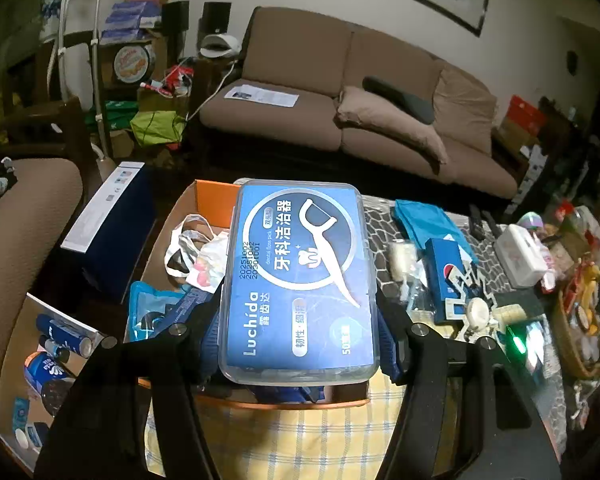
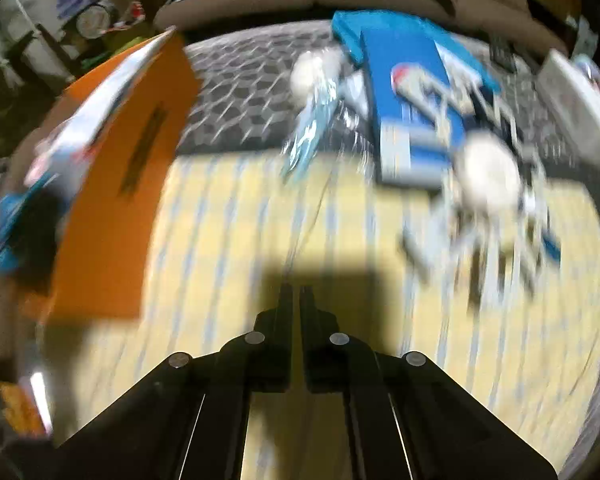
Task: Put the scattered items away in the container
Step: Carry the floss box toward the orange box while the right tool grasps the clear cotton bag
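Note:
My left gripper (image 1: 300, 312) is shut on a clear floss-pick box (image 1: 300, 280) with a blue label and holds it over the open orange cardboard box (image 1: 216, 200). A plastic bag (image 1: 196, 252) and a blue pouch (image 1: 152, 312) lie inside that box. My right gripper (image 2: 297, 292) is shut and empty, low over the yellow checked cloth (image 2: 228, 240). The right wrist view is blurred. The orange box (image 2: 116, 200) stands to its left. A blue Pepsi box (image 2: 412, 92), a white round model (image 2: 488, 180) and a clear wrapped item (image 2: 312, 104) lie ahead on the table.
A teal packet (image 1: 424, 220), a white box (image 1: 520, 256) and a basket of items (image 1: 580, 320) sit on the table's right. A dark blue box (image 1: 108, 232) and an open box of bottles (image 1: 52, 352) stand left. A brown sofa (image 1: 360, 92) is behind.

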{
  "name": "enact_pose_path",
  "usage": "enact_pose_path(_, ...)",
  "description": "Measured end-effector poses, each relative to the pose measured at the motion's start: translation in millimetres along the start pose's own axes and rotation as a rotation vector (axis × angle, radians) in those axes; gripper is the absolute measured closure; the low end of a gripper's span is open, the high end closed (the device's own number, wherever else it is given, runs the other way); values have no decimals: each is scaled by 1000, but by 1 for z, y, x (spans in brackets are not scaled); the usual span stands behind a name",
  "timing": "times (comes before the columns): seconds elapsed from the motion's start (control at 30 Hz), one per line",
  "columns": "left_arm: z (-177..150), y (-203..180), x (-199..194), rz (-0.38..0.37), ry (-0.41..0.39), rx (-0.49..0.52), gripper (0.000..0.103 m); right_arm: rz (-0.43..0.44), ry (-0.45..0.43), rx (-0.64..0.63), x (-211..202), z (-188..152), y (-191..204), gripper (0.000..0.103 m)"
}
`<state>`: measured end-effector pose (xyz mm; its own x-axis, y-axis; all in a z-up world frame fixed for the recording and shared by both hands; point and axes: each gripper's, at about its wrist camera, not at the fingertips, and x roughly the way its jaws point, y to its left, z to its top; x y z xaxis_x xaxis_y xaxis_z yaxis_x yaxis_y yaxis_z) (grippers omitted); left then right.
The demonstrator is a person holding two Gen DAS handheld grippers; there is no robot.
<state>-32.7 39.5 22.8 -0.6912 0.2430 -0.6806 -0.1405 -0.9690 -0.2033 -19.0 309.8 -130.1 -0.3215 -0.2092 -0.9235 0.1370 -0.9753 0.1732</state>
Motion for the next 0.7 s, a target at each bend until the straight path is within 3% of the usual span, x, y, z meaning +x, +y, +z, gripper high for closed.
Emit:
enact_pose_path(0.17,1,3,2,-1,13,-15,44,48,33,-12,-34,-59,4,100)
enact_pose_path(0.27,1,6,4,-4,25,-31,44,-14,15,-21,-45,-72,4,96)
enact_pose_path(0.4,1,11,5,-7,31,-44,44,-9,9,27,-51,-71,-6,96)
enact_pose_path(0.6,2,16,7,-3,41,-58,44,-23,-7,-13,-51,-59,1,95)
enact_pose_path(0.7,2,16,8,-8,52,-57,44,-44,-36,-27,-53,-41,4,75)
